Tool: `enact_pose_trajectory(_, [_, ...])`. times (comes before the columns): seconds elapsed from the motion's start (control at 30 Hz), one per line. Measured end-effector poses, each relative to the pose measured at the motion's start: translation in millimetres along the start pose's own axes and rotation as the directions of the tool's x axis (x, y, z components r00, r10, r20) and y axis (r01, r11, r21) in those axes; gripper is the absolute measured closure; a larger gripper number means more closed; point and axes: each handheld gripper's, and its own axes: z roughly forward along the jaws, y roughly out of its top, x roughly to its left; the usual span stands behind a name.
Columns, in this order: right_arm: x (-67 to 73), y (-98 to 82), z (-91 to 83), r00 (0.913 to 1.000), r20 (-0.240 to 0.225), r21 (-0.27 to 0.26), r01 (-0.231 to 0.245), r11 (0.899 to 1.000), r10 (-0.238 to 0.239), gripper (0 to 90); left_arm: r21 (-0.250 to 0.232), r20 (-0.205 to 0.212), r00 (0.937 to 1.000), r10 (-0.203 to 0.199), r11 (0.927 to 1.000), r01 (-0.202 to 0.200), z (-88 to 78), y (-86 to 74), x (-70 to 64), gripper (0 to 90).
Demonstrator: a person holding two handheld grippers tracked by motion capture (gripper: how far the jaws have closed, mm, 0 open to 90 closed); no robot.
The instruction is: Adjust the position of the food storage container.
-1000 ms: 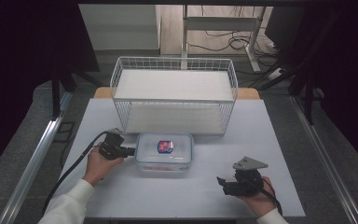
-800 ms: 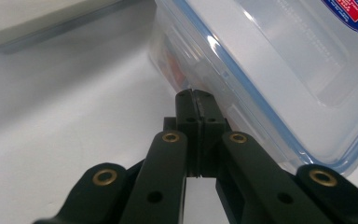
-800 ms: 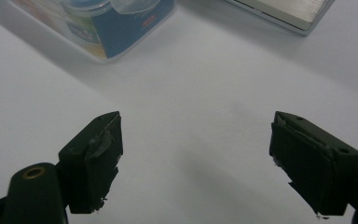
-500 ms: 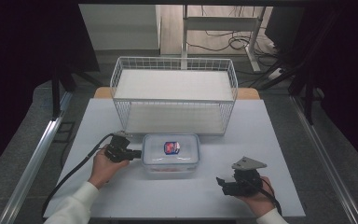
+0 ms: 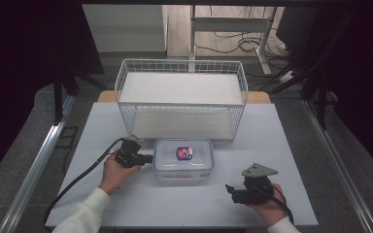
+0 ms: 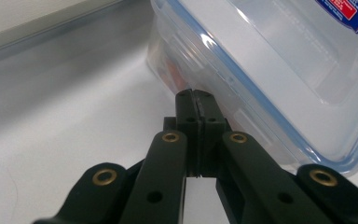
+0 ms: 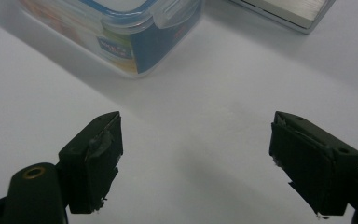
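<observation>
Container beside left gripper, jaws pressed together, tips at its side | right gripper gaping, empty

Clear container with blue-rimmed lid, red-blue label; white wire basket; white table.

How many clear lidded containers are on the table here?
1. The clear container sits on the white table, just in front of the wire basket, between the left gripper and right gripper.

White tabletop on grey floor. Dark curtains at left and right. White-legged desk and cables on the far floor.
</observation>
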Motion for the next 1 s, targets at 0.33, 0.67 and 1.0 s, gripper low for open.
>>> enact_pose_trajectory(0.33, [-0.3, -0.5, -5.0, 0.9999, 0.005, -0.016, -0.015, 1.0, 0.015, 17.8, -0.142, -0.023, 0.9976, 0.065, 0.9876, -0.067, -55.0, -20.3, -25.8, 88.6])
enact_pose_trajectory(0.67, [-1.8, 1.2, -7.0, 1.0, 0.007, -0.031, -0.006, 1.0, 0.006, 17.8, -0.209, -0.028, 0.9981, 0.056, 0.9761, -0.06, -78.4, -44.7, -53.5, 29.7])
enact_pose_trajectory(1.0, [-3.5, 6.0, -8.0, 0.9999, -0.008, -0.055, 0.007, 0.998, -0.008, 16.7, -0.249, -0.012, 0.9995, 0.027, 0.9679, -0.03, -83.2, -44.9, -51.8, 18.4])
